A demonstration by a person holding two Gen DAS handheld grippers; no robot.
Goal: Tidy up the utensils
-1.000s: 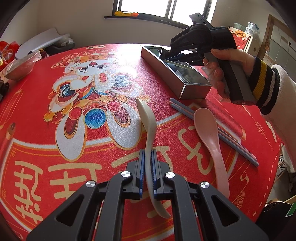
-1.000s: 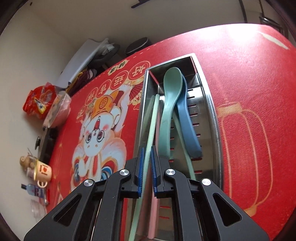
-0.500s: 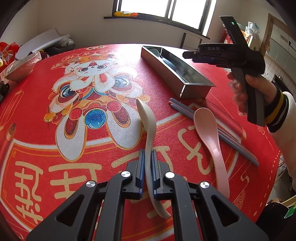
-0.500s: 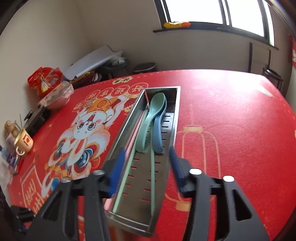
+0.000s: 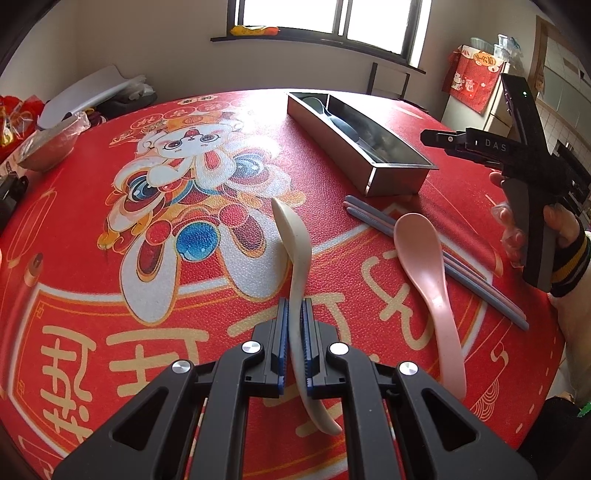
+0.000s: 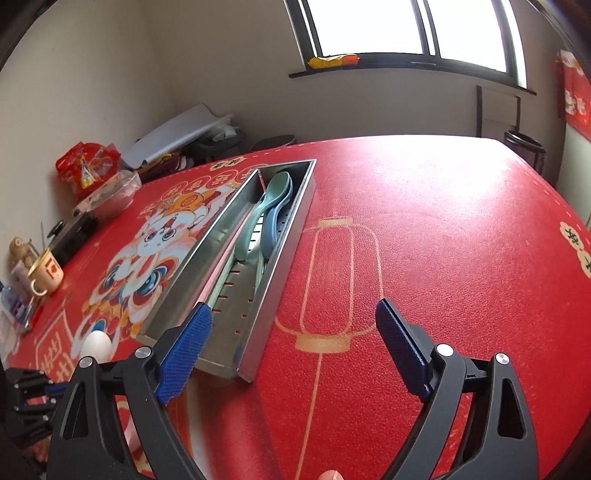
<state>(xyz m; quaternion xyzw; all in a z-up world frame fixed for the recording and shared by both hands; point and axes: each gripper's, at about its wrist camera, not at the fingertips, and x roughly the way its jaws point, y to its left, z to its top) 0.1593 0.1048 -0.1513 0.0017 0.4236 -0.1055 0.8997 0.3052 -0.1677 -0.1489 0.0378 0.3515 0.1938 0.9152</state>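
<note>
Two grippers differ: the left gripper (image 5: 294, 334) clamps the cream spoon (image 5: 295, 254) edge-on mid-handle, while the right gripper (image 6: 291, 350) hangs spread and empty. That thin grip may let it pivot — perhaps slip — before reaching the steel tray (image 6: 273, 266). Farther off, the red printed tablecloth (image 6: 443, 229) runs toward the window (image 6: 406, 26).

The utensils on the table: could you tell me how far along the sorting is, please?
Done: a green spoon, a blue spoon and chopsticks lie in the metal tray. In hand: the left gripper is shut on the white spoon; the right gripper is open, holding nothing. Left: the pink spoon and the blue-grey chopsticks lie on the table.
</note>
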